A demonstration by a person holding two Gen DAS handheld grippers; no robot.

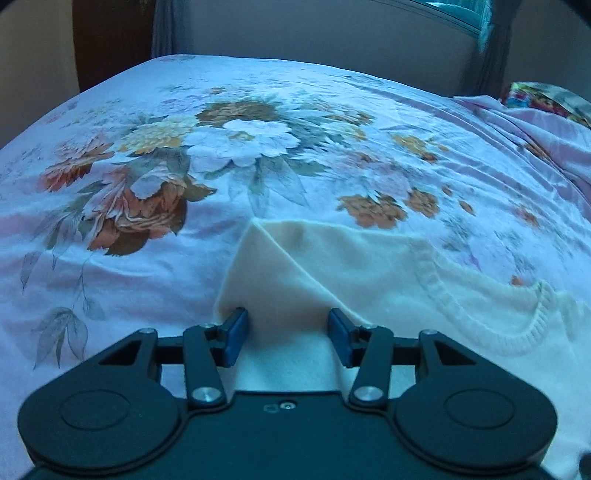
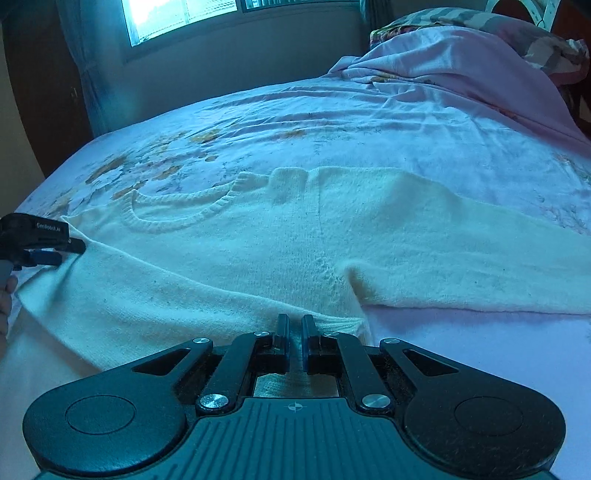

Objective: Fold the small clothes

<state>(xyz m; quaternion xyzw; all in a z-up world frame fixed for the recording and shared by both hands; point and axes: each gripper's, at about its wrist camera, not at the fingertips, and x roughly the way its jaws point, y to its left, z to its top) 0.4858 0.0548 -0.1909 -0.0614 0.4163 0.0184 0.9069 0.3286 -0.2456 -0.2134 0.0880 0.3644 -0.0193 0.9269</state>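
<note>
A cream knitted sweater lies spread flat on a bed covered by a pale floral bedsheet, its ribbed round neckline toward the far side of the bed and one sleeve stretched out to the right, folded partly back over the body. In the left wrist view, the left gripper sits low over the left shoulder area of the sweater with its blue-padded jaws spread apart; a raised, tent-like fold of cream fabric stands between and just beyond the fingertips, but the pads are not pressed together on it. The right wrist view shows the same gripper at the far left, its tips at the sweater's edge, where the knit is pulled into a slight ridge. The right gripper is at the sweater's near hem, its two jaws drawn close with only a narrow slit between them, and ribbed hem fabric bunches right at the fingertips; the cloth appears pinched there, though the contact itself is partly hidden. A rumpled pink blanket is heaped at the far right of the bed, and a bright window glows above the far wall
</note>
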